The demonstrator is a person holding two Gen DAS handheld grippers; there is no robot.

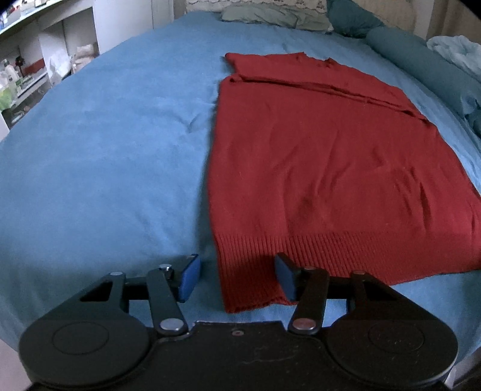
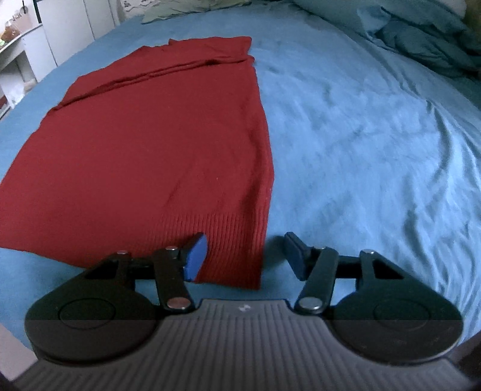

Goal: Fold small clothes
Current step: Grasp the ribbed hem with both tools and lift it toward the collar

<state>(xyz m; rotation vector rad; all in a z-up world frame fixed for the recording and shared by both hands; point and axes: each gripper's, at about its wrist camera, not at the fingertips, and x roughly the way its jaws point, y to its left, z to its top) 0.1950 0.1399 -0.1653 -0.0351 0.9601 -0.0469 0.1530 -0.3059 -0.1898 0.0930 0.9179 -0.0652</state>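
Note:
A red knit garment (image 1: 315, 156) lies flat on the blue bed sheet (image 1: 105, 165), its ribbed hem nearest me and its sides folded inward. My left gripper (image 1: 237, 276) is low over the hem's left corner. That corner lies between the blue pads (image 1: 189, 276), which stand apart and do not press on it. In the right wrist view the same garment (image 2: 156, 135) fills the left half. My right gripper (image 2: 246, 257) straddles the hem's right corner, with one pad (image 2: 197, 258) over the ribbing and the other over the bare sheet (image 2: 360, 150). Its jaws are open too.
Pillows (image 1: 270, 15) and a rolled teal blanket (image 1: 421, 66) lie at the head and far right of the bed. A heap of teal bedding (image 2: 421, 39) sits at the upper right. White shelves (image 1: 45, 60) with clutter stand beyond the bed's left edge.

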